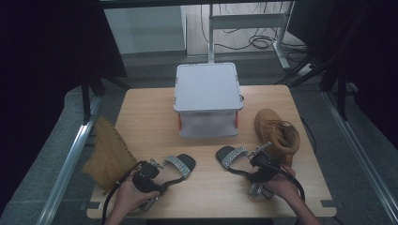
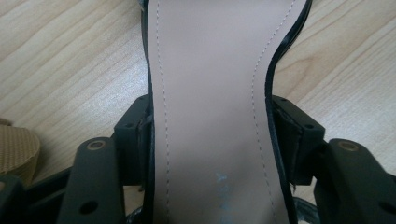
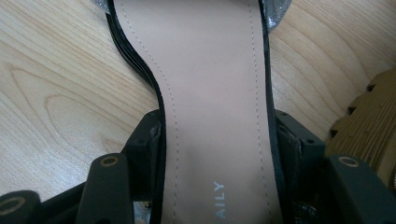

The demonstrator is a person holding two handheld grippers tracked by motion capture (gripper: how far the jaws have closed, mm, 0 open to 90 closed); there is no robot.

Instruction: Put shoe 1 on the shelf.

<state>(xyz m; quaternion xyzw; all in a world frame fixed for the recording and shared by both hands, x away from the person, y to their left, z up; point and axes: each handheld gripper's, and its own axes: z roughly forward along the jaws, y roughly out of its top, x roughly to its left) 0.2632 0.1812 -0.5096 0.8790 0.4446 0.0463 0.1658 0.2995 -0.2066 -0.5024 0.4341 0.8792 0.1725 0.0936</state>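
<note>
Sandals, one pair, on the wooden table (image 1: 155, 117): we clamp our left gripper (image 1: 157, 176) across the left sandal (image 2: 212, 93) at its waist, our right gripper (image 1: 256, 161) likewise on the right sandal (image 3: 210, 88). Tan boots (image 1: 277, 133) flank both.

Black two-jaw grippers (image 1: 150, 180) with brass-ringed screw holes trail black cables.

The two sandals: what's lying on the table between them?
Nothing: in the high view, bare tabletop separates the left sandal from the right sandal.
</note>
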